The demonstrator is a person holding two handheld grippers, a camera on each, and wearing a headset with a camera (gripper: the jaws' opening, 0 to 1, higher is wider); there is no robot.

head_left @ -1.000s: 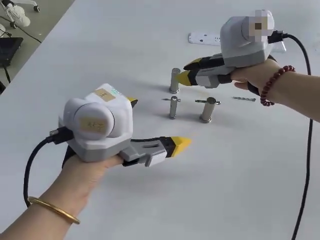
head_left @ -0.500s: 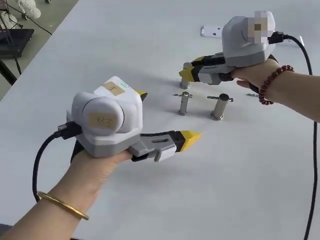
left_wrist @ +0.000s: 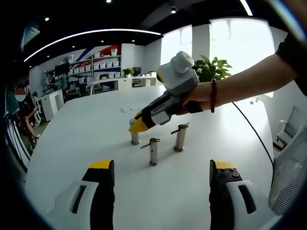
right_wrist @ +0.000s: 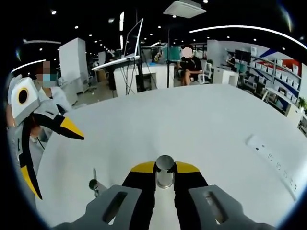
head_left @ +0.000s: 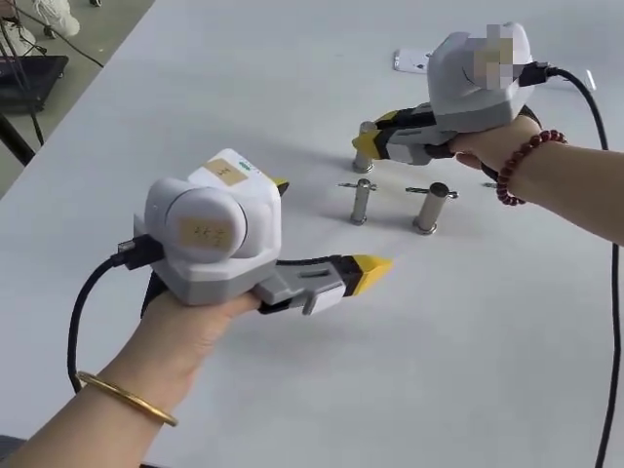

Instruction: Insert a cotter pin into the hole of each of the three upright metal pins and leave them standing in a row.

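White tabletop (head_left: 487, 322) in the head view carries three metal pins, all upright. A cotter pin (head_left: 344, 184) lies level through the middle pin (head_left: 360, 202), and a second cotter pin (head_left: 417, 192) through the right pin (head_left: 426, 210). The right gripper (head_left: 363, 146) is at the far pin (head_left: 364, 164). The left gripper (head_left: 327, 226) hovers nearer.

The left gripper view shows its jaws spread wide and an open office beyond.

The right gripper view shows its jaws pinching the far pin (right_wrist: 164, 172), which stands vertical.

Shiny metal pins (head_left: 361, 200), matt table (head_left: 468, 331)
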